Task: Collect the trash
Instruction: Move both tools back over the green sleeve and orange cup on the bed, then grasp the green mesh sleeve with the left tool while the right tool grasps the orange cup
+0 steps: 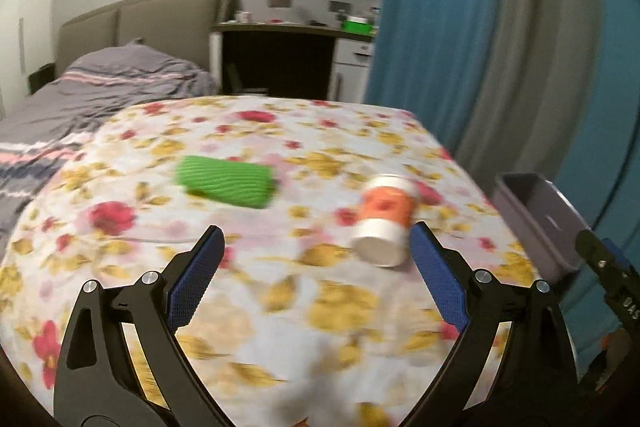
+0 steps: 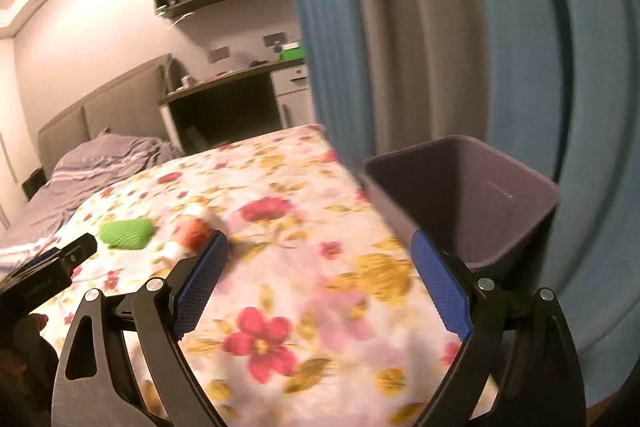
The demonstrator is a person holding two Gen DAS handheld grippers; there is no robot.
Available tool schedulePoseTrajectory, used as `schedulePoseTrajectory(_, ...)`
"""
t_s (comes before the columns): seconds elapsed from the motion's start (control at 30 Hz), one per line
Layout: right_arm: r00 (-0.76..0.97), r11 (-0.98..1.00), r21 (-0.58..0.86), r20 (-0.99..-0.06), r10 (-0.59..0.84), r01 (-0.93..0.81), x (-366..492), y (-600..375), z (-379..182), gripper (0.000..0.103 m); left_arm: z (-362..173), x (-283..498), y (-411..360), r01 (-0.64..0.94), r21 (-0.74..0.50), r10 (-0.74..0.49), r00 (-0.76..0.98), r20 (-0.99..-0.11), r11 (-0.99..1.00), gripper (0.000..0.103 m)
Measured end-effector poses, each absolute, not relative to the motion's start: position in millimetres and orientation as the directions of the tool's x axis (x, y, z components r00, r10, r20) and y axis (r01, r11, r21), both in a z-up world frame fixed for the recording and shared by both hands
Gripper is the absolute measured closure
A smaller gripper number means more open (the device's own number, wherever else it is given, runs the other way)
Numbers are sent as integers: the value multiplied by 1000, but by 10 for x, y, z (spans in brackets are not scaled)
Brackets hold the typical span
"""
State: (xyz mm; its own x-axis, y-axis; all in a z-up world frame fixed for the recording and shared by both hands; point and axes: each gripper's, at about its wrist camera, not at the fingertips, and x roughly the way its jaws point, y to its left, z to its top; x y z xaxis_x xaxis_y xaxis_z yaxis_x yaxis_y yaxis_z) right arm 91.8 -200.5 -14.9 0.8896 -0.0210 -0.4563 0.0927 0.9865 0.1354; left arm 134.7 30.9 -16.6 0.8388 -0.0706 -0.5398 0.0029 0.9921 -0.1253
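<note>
White letters "DAS" on right hand-held gripper (image 1: 616,291), otherwise nothing legible

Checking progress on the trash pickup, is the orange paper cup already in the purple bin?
No, the orange paper cup lies on its side on the floral cloth, outside the purple bin.

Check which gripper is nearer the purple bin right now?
Right. The right gripper has the purple bin just beyond its finger; the left gripper is over by the paper cup.

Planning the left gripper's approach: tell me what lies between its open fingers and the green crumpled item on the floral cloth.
Only bare floral cloth. In the left wrist view, nothing sits between the left gripper and the green item; the paper cup lies off toward its right finger.
</note>
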Motion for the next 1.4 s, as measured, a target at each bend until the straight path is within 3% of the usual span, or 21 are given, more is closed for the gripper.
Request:
schedulePoseTrajectory(0.37,855,994,109,-512,84,-33,1314,-1176,-275,14,-260,1407,1273,-191,-119,96,830,-550,974,11)
schedulePoseTrajectory(0.63,808,995,91,-583,85,-40,1774,-784,-479,14,-316,1550,1812,-263,-139,144,817,-558,955,11)
schedulePoseTrajectory(0.8,785,996,87,-616,63,-11,2005,-697,-603,14,-367,1694,1927,-242,-152,117,818,-563,958,11)
schedulePoseTrajectory(0.93,760,995,96,-647,63,0,2157,-675,-690,22,-431,1835,1959,-210,-176,73,815,-574,962,11)
schedulePoseTrajectory(1.03,742,994,109,-666,74,0,2223,-677,-747,31,-497,1970,1936,-177,-192,30,805,-593,965,11)
schedulePoseTrajectory(1.1,730,993,114,-680,74,5,2248,-697,-780,43,-536,2065,1889,-144,-202,-5,800,-599,969,11)
schedulePoseTrajectory(1.3,752,994,106,-656,65,7,2177,-761,-766,46,-652,2380,1851,-77,-270,-109,784,-611,960,11)
schedulePoseTrajectory(1.4,764,994,107,-642,63,8,2109,-819,-727,47,-706,2560,1857,-49,-298,-153,772,-617,953,20)
